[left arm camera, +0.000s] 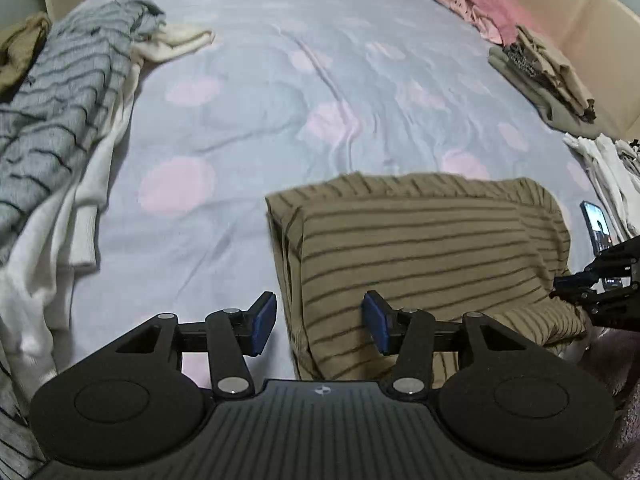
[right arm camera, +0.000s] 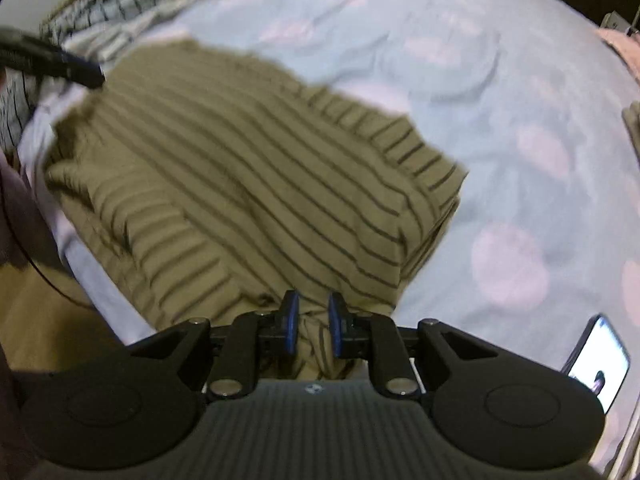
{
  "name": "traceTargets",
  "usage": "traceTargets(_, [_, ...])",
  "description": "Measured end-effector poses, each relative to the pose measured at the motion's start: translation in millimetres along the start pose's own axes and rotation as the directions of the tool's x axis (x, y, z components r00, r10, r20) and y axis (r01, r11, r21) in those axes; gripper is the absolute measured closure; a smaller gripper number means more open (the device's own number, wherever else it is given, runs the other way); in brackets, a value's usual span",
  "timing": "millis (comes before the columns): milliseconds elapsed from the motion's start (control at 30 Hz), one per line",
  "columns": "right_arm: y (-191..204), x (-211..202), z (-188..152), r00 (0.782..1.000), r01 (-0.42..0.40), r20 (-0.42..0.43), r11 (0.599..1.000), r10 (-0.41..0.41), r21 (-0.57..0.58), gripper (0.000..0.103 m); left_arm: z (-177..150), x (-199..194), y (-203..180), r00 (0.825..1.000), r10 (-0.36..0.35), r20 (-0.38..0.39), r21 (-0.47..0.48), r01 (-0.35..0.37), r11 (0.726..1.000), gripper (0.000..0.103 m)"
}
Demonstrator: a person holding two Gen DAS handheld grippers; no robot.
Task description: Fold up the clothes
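Note:
An olive-brown shirt with thin dark stripes [left arm camera: 420,248] lies partly folded on the bed at the near edge. It also fills the middle of the right wrist view [right arm camera: 256,168]. My left gripper [left arm camera: 320,322] is open, its blue pads straddling the shirt's near left corner with nothing held. My right gripper [right arm camera: 313,326] is shut on a bunched fold of the striped shirt at its near edge. The right gripper shows at the right edge of the left wrist view [left arm camera: 600,284].
The bed has a light blue cover with pink dots [left arm camera: 280,92]. A grey striped garment and white clothes [left arm camera: 60,128] lie heaped at the left. Folded khaki [left arm camera: 540,72] and pink [left arm camera: 472,4] clothes sit at the far right. A lit phone [right arm camera: 598,364] lies near the right gripper.

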State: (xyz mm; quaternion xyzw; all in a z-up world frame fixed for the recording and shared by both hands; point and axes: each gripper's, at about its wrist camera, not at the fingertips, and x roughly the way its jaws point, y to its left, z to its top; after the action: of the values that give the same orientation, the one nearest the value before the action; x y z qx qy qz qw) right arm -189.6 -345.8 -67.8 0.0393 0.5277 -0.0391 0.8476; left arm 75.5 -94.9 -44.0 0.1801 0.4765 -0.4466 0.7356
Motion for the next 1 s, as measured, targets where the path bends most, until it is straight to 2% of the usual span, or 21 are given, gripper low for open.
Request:
traceTargets(133, [-4,-5,-1,1.0,-0.017,-0.005,0.999,0.018,0.034,0.084,-3,-1,-1,1.0,-0.021,-0.022,0.008,0.021,1.0,0.051])
traceTargets(233, [-5,-22,0,0.998,-0.029,0.05,0.999,0.027,0.041,0.082,0,-1,2,0.998,-0.051,-0.043,-0.013,0.051,0.999,0.047])
traceTargets(300, [-11,-38,0,0.992,-0.06,0.114,0.995,0.05,0.085,0.064,3,-1,5,0.994,-0.092,-0.057,-0.037,0.09,0.995,0.047])
traceTargets(400, [-27,-54,3,0.979,-0.089,0.196,0.979,0.052,0.186,0.052,8,-1,9,0.991,-0.12,-0.051,-0.073,0.116,0.991,0.046])
traceTargets(467, [-39,-56,7,0.975,-0.091,0.221,0.959,0.03,0.269,0.045,11,3,12,0.992,-0.122,-0.038,-0.093,0.118,0.989,0.046])
traceTargets(600, [-62,-40,11,0.977,-0.133,0.208,0.896,0.046,0.424,0.029,11,12,16,0.99,-0.143,-0.017,-0.15,0.139,0.979,0.046])
traceTargets(667, [-70,-30,11,0.98,-0.148,0.189,0.869,0.064,0.472,0.028,10,17,19,0.988,-0.153,-0.018,-0.174,0.148,0.974,0.046])
traceTargets(733, [-77,-21,9,0.983,-0.156,0.165,0.841,0.081,0.518,0.028,7,25,23,0.99,-0.134,-0.034,-0.193,0.125,0.973,0.046])
traceTargets(867, [-85,-3,2,0.986,-0.164,0.126,0.797,0.111,0.582,0.028,-1,42,35,0.983,-0.169,-0.066,-0.28,0.144,0.949,0.046])
traceTargets(933, [-86,6,0,0.986,-0.166,0.108,0.788,0.127,0.593,0.027,-1,46,35,0.983,-0.173,-0.062,-0.274,0.15,0.95,0.046])
traceTargets(1000, [-85,11,3,0.986,-0.164,0.101,0.799,0.129,0.579,0.026,0,48,31,0.984,-0.171,-0.056,-0.25,0.152,0.956,0.046])
